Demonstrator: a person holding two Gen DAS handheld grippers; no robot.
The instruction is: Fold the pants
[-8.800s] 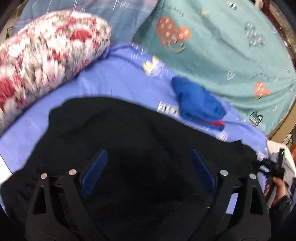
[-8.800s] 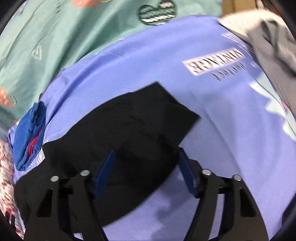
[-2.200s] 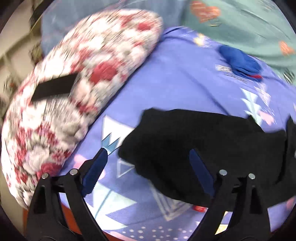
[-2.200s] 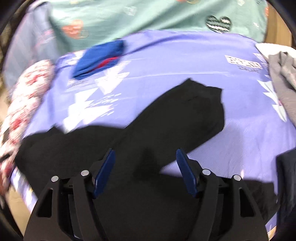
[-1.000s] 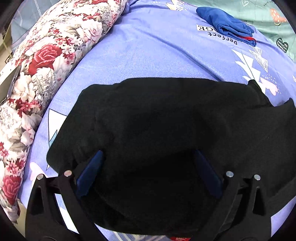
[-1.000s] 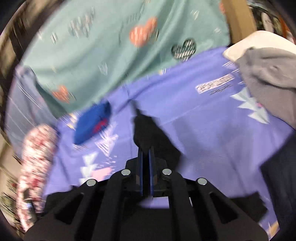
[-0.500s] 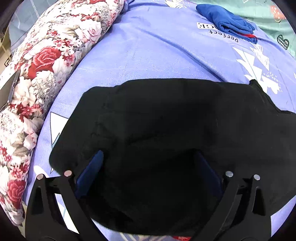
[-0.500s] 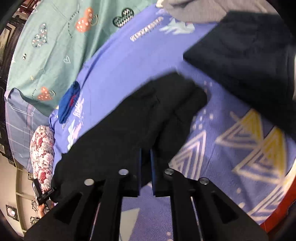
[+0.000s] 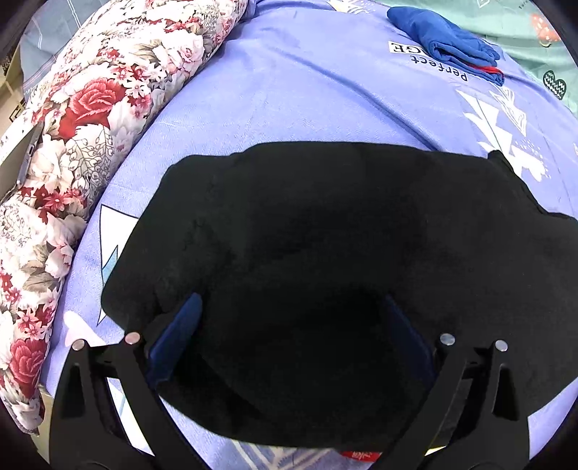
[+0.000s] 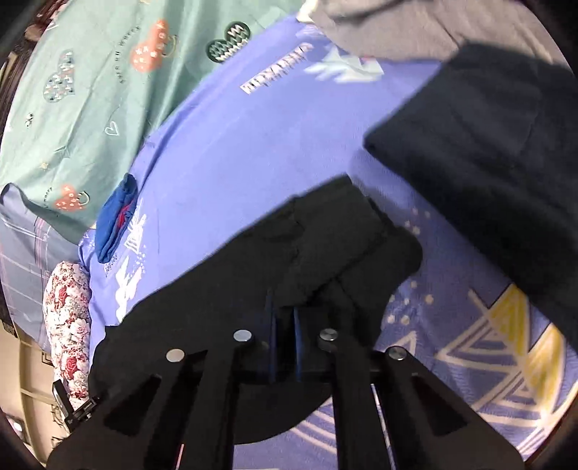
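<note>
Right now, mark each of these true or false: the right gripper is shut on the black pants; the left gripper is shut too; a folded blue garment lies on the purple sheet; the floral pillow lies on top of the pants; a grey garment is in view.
1. The right gripper is shut on the black pants. True.
2. The left gripper is shut too. False: its jaws stand wide apart over the pants.
3. A folded blue garment lies on the purple sheet. True.
4. The floral pillow lies on the pants. False: it lies beside them, apart.
5. A grey garment is in view. True.
</note>
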